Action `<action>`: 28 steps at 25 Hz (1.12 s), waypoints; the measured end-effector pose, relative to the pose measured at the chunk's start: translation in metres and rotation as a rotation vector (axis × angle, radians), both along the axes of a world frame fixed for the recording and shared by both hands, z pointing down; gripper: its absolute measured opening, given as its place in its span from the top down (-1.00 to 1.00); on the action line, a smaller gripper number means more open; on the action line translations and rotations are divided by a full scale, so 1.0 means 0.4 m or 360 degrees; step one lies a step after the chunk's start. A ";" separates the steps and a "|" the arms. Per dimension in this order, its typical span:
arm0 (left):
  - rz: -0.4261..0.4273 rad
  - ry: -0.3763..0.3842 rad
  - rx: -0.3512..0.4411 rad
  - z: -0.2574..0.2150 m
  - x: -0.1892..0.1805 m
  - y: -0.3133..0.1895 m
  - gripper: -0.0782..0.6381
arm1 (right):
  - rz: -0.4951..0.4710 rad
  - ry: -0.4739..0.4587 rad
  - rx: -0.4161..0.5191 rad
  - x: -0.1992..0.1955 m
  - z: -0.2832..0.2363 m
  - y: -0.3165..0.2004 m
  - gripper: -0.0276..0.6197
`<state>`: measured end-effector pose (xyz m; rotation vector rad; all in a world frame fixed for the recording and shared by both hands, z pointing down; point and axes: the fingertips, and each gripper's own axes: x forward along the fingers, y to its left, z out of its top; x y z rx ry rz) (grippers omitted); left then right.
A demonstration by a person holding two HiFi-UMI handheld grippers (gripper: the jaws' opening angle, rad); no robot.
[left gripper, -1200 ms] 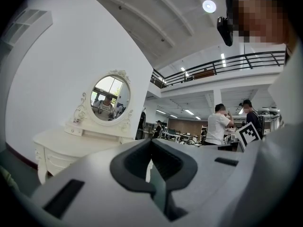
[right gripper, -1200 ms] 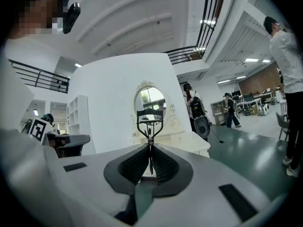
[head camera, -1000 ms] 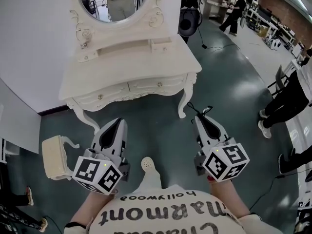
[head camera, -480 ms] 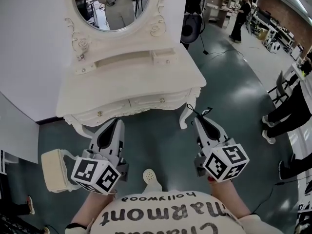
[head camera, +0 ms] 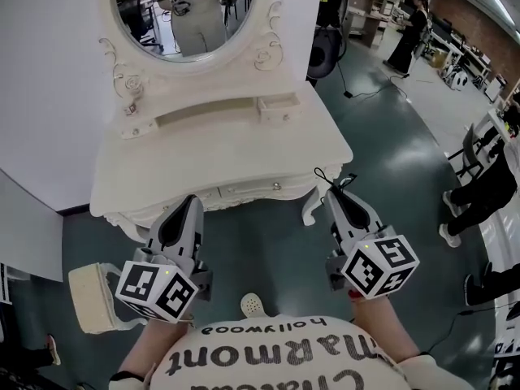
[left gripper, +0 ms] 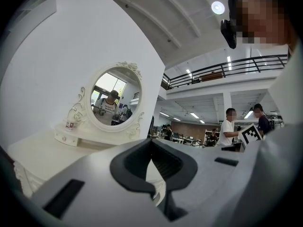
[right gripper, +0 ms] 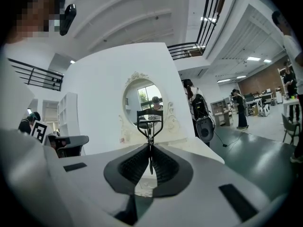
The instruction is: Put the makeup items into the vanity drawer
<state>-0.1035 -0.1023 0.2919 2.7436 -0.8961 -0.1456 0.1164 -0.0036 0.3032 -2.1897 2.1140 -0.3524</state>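
A cream vanity table [head camera: 219,157] with an oval mirror [head camera: 183,10] stands in front of me; its front drawers [head camera: 248,191] are closed. My right gripper [head camera: 335,195] is shut on a black eyelash curler [head camera: 325,177], which sticks up from the jaws in the right gripper view [right gripper: 150,122]. It hovers just off the table's front right corner. My left gripper [head camera: 192,204] is shut and holds nothing, its tip level with the table's front edge at the left. The left gripper view shows that gripper [left gripper: 152,143] pointing at the mirror [left gripper: 116,103].
A small cream stool [head camera: 93,295] stands on the green floor at my lower left. Two little drawers [head camera: 280,108] sit on the tabletop under the mirror. People [head camera: 479,193] stand on the right. A black bag and cables [head camera: 325,51] lie beyond the table.
I have come closer to the vanity. Both grippers now reach its front edge, and the right one still holds the eyelash curler.
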 end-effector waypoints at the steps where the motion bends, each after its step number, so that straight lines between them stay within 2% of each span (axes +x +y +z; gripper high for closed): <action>1: 0.0006 -0.0001 0.0002 -0.002 0.007 -0.016 0.76 | 0.0000 0.0008 -0.0001 0.003 -0.001 -0.016 0.80; 14: 0.0032 0.0039 0.0030 -0.010 0.042 -0.164 0.76 | -0.0013 0.0042 -0.0003 0.022 0.000 -0.164 0.80; 18: 0.0060 0.0013 -0.0033 0.027 0.060 -0.183 0.76 | 0.0001 0.0039 -0.0035 0.041 0.023 -0.184 0.80; 22: 0.0143 -0.0064 -0.0102 0.067 0.096 -0.186 0.76 | 0.0008 -0.0003 -0.0097 0.060 0.061 -0.195 0.80; 25: 0.0131 -0.0081 -0.0114 0.081 0.106 -0.199 0.76 | 0.0003 0.0014 -0.0152 0.078 0.089 -0.210 0.80; 28: 0.0107 -0.0075 -0.0113 0.077 0.125 -0.223 0.76 | -0.0024 0.0024 -0.0145 0.101 0.085 -0.243 0.80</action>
